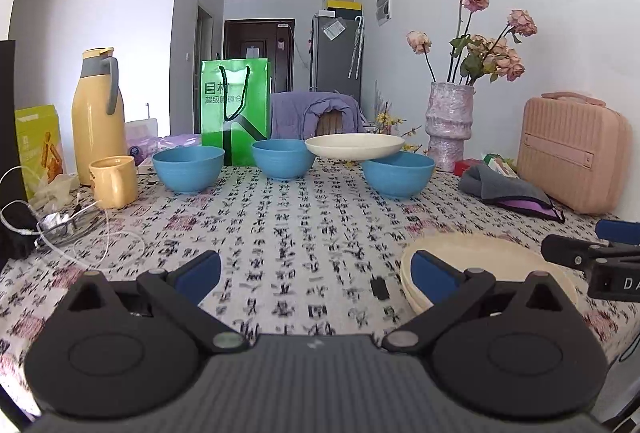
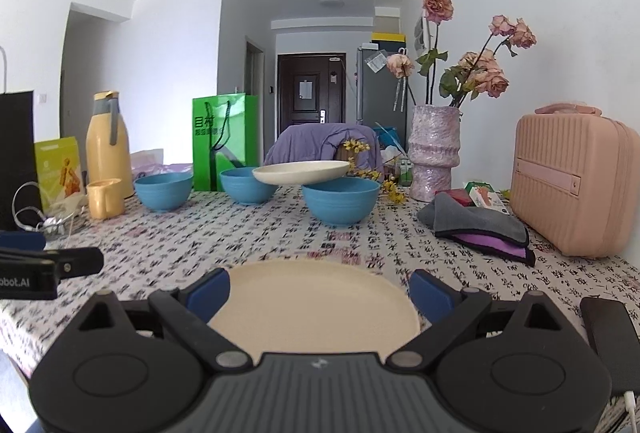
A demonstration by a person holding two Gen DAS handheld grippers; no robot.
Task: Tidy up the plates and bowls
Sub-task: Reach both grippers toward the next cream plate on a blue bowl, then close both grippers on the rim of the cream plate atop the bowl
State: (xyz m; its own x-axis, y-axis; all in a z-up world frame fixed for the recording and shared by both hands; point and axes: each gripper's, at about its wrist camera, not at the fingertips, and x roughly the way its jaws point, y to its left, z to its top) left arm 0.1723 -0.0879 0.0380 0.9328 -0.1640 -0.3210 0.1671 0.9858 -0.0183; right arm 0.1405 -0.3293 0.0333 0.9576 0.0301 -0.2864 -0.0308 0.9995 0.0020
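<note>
Item: cream plates (image 2: 316, 307), stacked, lower centre of the right view, on the table (image 1: 304, 233).
Right tool (image 2: 320, 291): wide open, holding nothing, plates between its pads.
Left tool (image 1: 316, 273): wide open, empty.
Remaining: three blue bowls (image 1: 189, 169) mid-frame; one plate (image 1: 355, 146) perched on the right bowl.
Step, likely: between placements. Next: fetch the perched plate, nest the bowls.

The green paper bag (image 1: 235, 112) carries large white characters "目村" with a smaller line of Chinese beneath, only partly legible behind its black cord handles. The left gripper (image 2: 24, 279), seen from the right wrist, shows "obot.AI" in white. The right gripper (image 1: 616, 283), seen from the left wrist, shows "DA". The tablecloth (image 1: 304, 233) is printed with Chinese calligraphy, too blurred to read.
</note>
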